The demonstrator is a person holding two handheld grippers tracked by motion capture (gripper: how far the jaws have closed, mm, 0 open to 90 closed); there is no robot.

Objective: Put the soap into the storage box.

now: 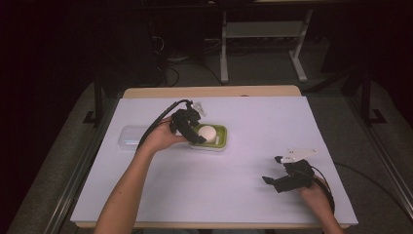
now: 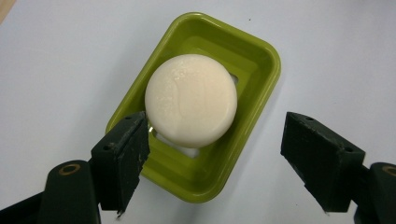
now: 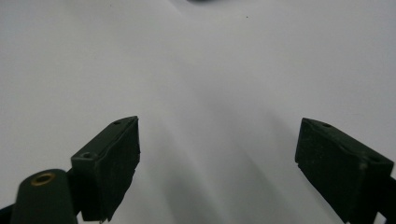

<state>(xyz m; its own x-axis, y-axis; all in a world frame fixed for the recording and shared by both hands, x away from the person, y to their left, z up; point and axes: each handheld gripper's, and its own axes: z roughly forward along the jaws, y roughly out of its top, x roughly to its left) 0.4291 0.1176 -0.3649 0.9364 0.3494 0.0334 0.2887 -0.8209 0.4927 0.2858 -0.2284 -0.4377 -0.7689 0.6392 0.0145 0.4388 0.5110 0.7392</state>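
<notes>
A round cream soap bar (image 2: 190, 99) lies in a green soap dish (image 2: 252, 51) on the white table cover. In the high view the soap (image 1: 206, 132) and the dish (image 1: 221, 139) sit left of the table's middle. My left gripper (image 1: 196, 137) hovers over the dish's near end, open, its jaws straddling the dish with nothing held (image 2: 215, 163). One left finger (image 2: 122, 158) hangs just by the soap's edge. My right gripper (image 1: 272, 182) rests low at the front right, open over bare cover (image 3: 217, 168).
A clear plastic lid or box (image 1: 130, 136) lies just left of the dish, partly behind my left hand. The white cover (image 1: 253, 122) spans the wooden table (image 1: 209, 91). Beyond the far edge stand table legs and cables on a dark floor.
</notes>
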